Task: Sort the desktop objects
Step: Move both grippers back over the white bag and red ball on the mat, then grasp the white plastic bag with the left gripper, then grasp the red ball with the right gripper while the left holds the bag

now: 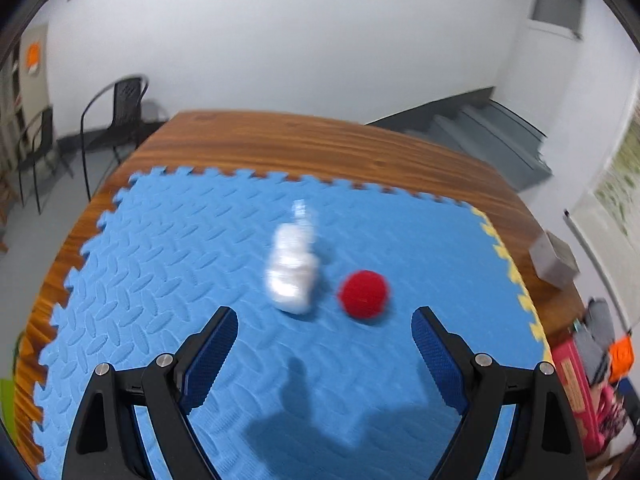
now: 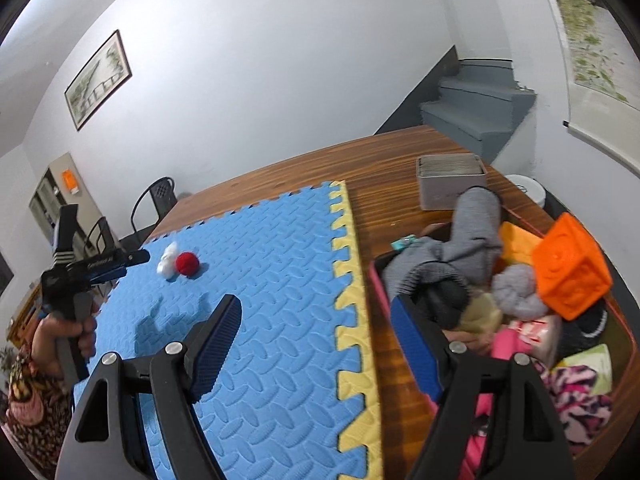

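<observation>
The left gripper (image 1: pixel 324 320) is spread wide with nothing between its blue-padded fingers (image 1: pixel 214 354); it hangs above the blue foam mat (image 1: pixel 160 280) and touches nothing. Just ahead of it on the mat lie a white crumpled object (image 1: pixel 292 272), blurred so I cannot tell what it is, and a red ball (image 1: pixel 364 294) just to its right, near it but apart in this view. In the right wrist view the left gripper (image 2: pixel 136 258) shows from the side, held by a hand (image 2: pixel 70 334) at the mat's left edge and pointing toward the white object (image 2: pixel 168 262) and the red ball (image 2: pixel 187 264), which look as if they touch here.

The right gripper (image 2: pixel 316 316) is also released and wide apart, holding nothing. Its left finger is over the blue mat; its right finger is over the edge of a pink box (image 2: pixel 380 280) that stands on the wooden surface (image 2: pixel 384 184) to the right of the mat's yellow border (image 2: pixel 348 280). The box is piled with grey socks (image 2: pixel 476 232), an orange cube (image 2: pixel 572 268) and patterned cloth.

Beyond the box stands a small grey container (image 2: pixel 452 184). Around the surface are white walls, a framed picture (image 2: pixel 98 80), black chairs (image 2: pixel 158 196) and grey stairs (image 2: pixel 480 108).
</observation>
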The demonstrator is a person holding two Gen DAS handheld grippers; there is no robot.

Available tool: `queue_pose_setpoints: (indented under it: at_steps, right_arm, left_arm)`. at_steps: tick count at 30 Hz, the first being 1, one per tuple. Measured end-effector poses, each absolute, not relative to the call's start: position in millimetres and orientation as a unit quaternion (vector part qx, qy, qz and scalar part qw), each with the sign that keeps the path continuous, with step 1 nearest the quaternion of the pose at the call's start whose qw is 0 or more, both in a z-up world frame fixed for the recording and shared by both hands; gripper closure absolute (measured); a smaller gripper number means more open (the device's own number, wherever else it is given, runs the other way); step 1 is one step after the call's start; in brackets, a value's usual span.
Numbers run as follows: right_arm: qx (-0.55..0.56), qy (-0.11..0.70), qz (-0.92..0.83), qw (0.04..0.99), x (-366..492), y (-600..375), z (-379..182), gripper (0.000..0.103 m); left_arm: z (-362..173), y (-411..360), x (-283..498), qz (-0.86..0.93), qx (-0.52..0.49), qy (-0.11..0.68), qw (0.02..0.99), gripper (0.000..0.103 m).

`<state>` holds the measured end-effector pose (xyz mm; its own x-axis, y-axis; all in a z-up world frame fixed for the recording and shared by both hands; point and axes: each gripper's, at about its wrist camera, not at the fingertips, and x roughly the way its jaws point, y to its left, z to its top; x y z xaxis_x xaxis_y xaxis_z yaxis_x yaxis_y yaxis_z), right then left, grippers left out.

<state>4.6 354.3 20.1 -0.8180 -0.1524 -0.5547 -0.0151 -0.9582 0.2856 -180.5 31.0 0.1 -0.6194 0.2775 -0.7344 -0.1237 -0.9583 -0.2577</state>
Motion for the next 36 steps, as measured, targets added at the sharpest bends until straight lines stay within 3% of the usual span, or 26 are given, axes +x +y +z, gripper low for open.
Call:
queue_pose_setpoints:
  at_steps: [6,8,11,13,17,36]
  right_arm:
    - [0.308,-0.152,-0.938,0.041,-6.4,357.0,12.2,0.023]
    - [0.311,-0.155,-0.937,0.042,-9.9,359.4,8.4,0.023]
    - [0.318,-0.157,-0.934,0.042,-13.8,359.7,2.1,0.023]
    - [0.323,-0.158,-0.932,0.043,-16.8,359.2,-2.1,0.023]
    - [0.334,-0.152,-0.929,0.048,-23.7,352.4,-6.3,0.023]
    - [0.402,-0.057,-0.903,0.142,-130.3,215.6,-4.9,0.023]
  left_arm:
    - [-20.5,-17.6,-219.4,0.886,-0.437,-0.139,0.068,0.013]
    - [-27.5,-18.0,-229.3,0.883,-0.442,-0.148,0.061,0.019]
    - [-35.5,-19.8,-243.3,0.880,-0.447,-0.155,0.051,0.020]
    - [-41.0,-18.2,-250.7,0.876,-0.452,-0.159,0.054,0.041]
    - [-43.5,-16.3,-248.3,0.879,-0.451,-0.143,0.055,0.065]
    - [-13.7,-48.8,-134.1,0.910,-0.388,-0.098,0.108,0.066]
